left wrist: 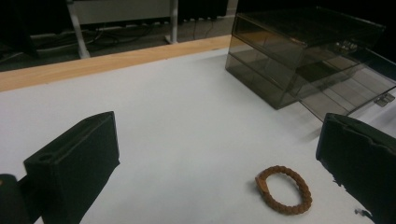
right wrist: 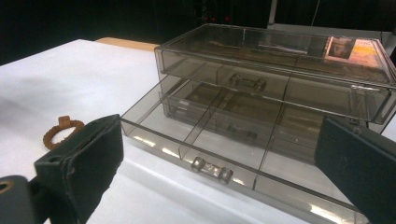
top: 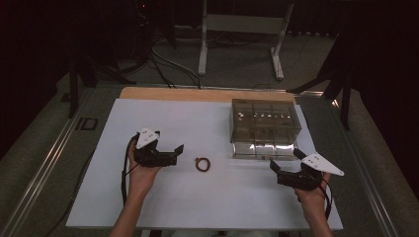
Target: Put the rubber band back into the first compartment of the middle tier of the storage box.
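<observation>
A brown braided bracelet lies flat on the white table top, between the two hands. My left gripper is open just left of the bracelet and holds nothing. In the left gripper view the bracelet sits low, close to the right jaw. A smoky clear drawer box stands at the back right with its bottom drawer pulled out; the compartments look empty. My right gripper is open right in front of that drawer, holding nothing. The bracelet shows at the left of the right gripper view.
A strip of bare wood runs along the table's far edge. Beyond it stand a white frame and cables on the floor. The drawer has a small clear handle at its front.
</observation>
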